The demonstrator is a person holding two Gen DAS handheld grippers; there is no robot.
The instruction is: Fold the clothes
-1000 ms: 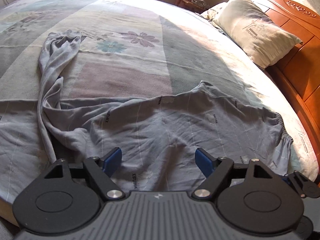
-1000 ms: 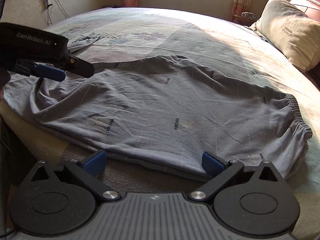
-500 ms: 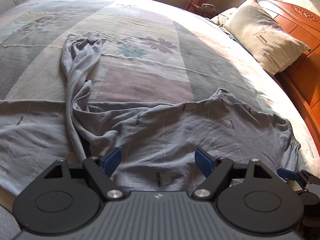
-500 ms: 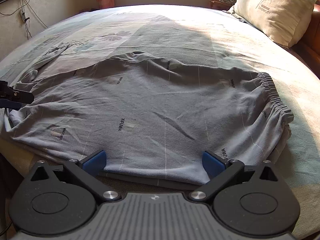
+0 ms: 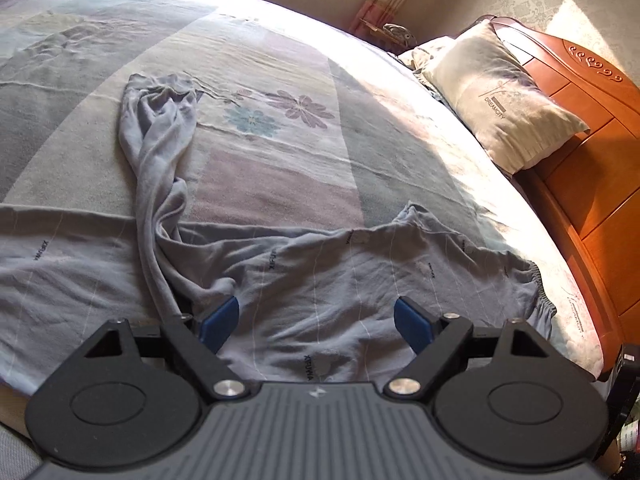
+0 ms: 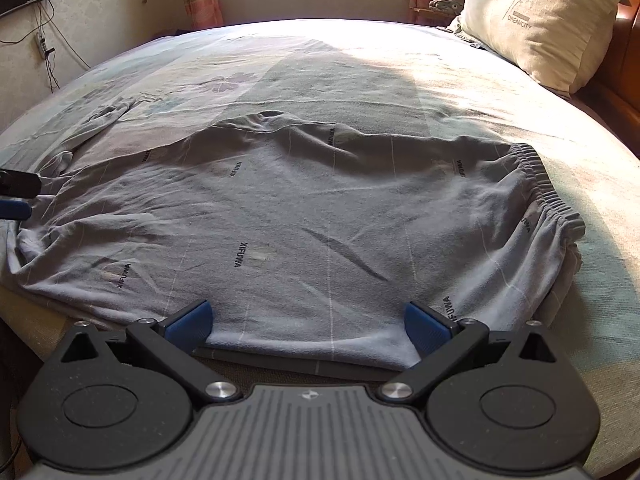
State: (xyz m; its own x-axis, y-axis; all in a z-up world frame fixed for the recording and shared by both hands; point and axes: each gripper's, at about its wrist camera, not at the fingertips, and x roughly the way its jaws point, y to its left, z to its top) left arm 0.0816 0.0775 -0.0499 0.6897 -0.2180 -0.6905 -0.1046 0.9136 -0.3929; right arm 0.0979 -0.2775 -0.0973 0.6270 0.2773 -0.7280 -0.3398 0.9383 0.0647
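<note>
A pair of grey trousers (image 6: 320,216) lay spread across the near part of the bed (image 5: 280,184), its elastic waistband (image 6: 548,196) toward the pillow (image 5: 500,104) and one leg (image 5: 156,148) twisted into a rope that ran away over the flowered sheet. The other leg went off the left edge of the left wrist view, so its end could not be seen. Small dark lettering dotted the cloth, most of it too creased to read.

The left gripper (image 5: 316,320) hovered over the crotch area, its blue fingers (image 5: 218,320) spreading wider apart, cloth under the gap but nothing pinched. The right gripper (image 6: 308,324) sat at the near hem, fingers (image 6: 424,324) wide apart and gripping nothing; whether their tips touched the fabric was hard to judge. Only a sliver of the left gripper showed at the left edge of the right wrist view. The wooden headboard (image 5: 592,152) was cut off at the right
</note>
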